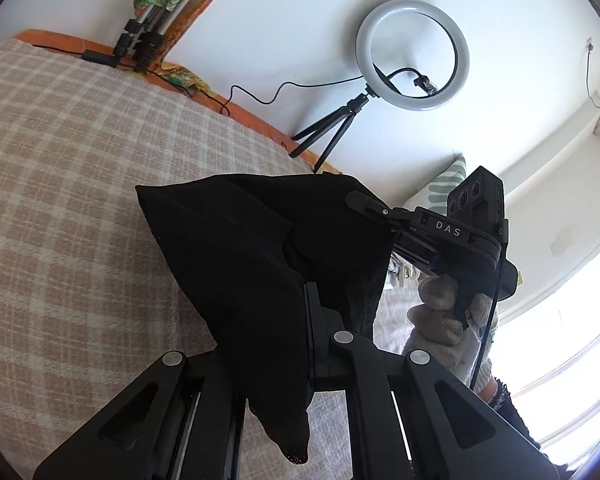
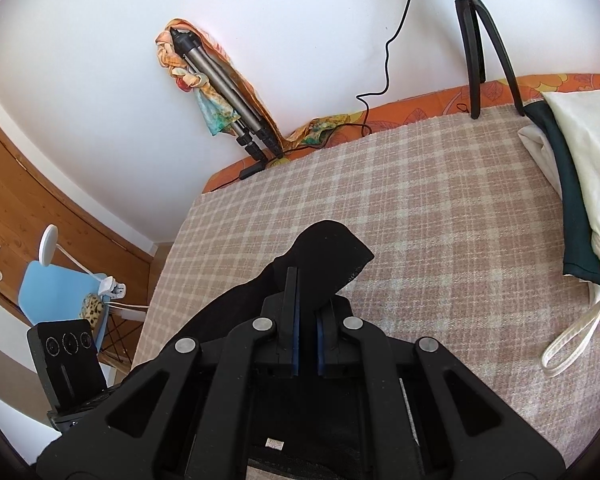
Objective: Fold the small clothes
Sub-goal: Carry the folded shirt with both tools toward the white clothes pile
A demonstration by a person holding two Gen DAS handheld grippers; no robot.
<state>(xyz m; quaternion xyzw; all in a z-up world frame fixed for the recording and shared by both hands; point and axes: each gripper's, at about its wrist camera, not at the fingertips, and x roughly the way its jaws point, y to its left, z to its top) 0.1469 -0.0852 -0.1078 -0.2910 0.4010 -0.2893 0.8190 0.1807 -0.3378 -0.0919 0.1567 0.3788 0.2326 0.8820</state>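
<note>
A small black garment (image 1: 256, 264) hangs stretched between both grippers above the checked blanket (image 1: 80, 168). My left gripper (image 1: 300, 300) is shut on one edge of it, and the cloth drapes over its fingers and hides them. My right gripper (image 1: 358, 200) shows in the left wrist view pinching the garment's far corner. In the right wrist view the right gripper (image 2: 306, 280) is shut on a fold of the black garment (image 2: 328, 252), which rises above the fingertips over the blanket (image 2: 440, 208).
A ring light on a tripod (image 1: 414, 62) stands at the bed's far edge. Folded tripod legs (image 2: 228, 92) wrapped in a scarf lean on the wall. A pile of cream and dark green clothes (image 2: 572, 184) lies at the right. A blue chair (image 2: 56, 292) stands beside the bed.
</note>
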